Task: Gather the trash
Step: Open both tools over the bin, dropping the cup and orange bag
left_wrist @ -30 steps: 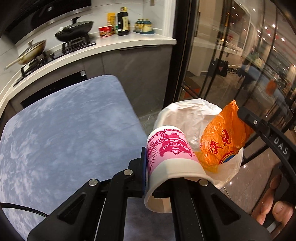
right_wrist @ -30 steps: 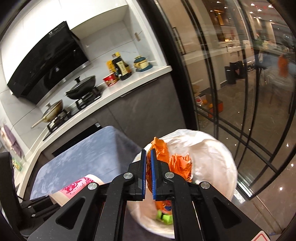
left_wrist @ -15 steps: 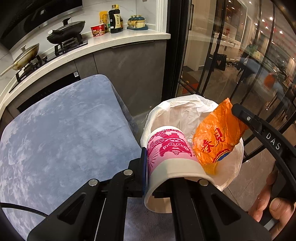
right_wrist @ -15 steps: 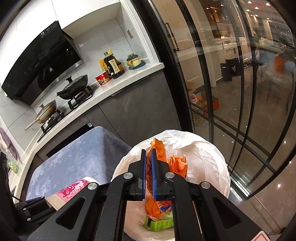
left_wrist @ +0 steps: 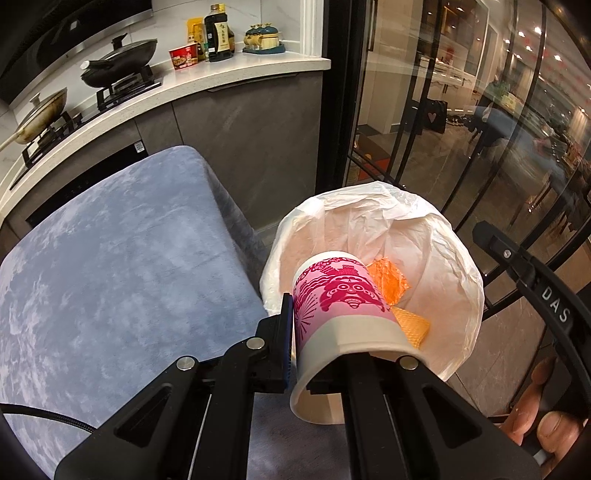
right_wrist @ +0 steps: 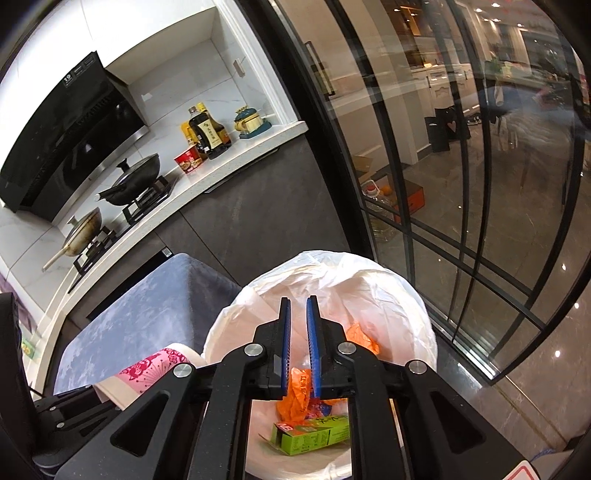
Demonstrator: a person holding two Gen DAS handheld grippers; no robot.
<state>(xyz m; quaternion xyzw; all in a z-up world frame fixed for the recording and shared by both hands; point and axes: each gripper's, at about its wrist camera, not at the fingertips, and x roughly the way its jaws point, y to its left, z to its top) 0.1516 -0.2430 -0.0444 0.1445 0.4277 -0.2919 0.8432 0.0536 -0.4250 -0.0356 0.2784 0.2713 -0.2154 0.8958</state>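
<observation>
The left gripper (left_wrist: 317,354) is clamped on the wall of a pink-and-white paper cup (left_wrist: 340,299), one finger outside the cup and the other reaching in through its open mouth, so the cup lies on its side with its base pointing toward the bin. The cup hangs over the near rim of a bin (left_wrist: 465,273) lined with a white plastic bag, which stands on the floor just beside a table covered in a grey-blue cloth (left_wrist: 110,266). In the right wrist view the right gripper (right_wrist: 298,343) hovers over the mouth of the same bin – its blue-padded jaws stand a narrow gap apart and are opening, with nothing pressed between them. Below them, inside the bag, lies an orange wrapper (right_wrist: 295,397), crumpled, and next to it a green carton (right_wrist: 314,435) on the bottom; the same orange wrapper shows in the left wrist view just past the cup. At the lower right of the left wrist view the person's fingers (left_wrist: 546,424) wrap the handle of the right gripper. Behind the table runs a white kitchen counter (left_wrist: 236,70) with a black pan (left_wrist: 122,61) on a gas stove, a dark bottle (left_wrist: 218,33) and a red cup of noodles (left_wrist: 183,57). To the right stands a black-framed glass partition (right_wrist: 461,206).
</observation>
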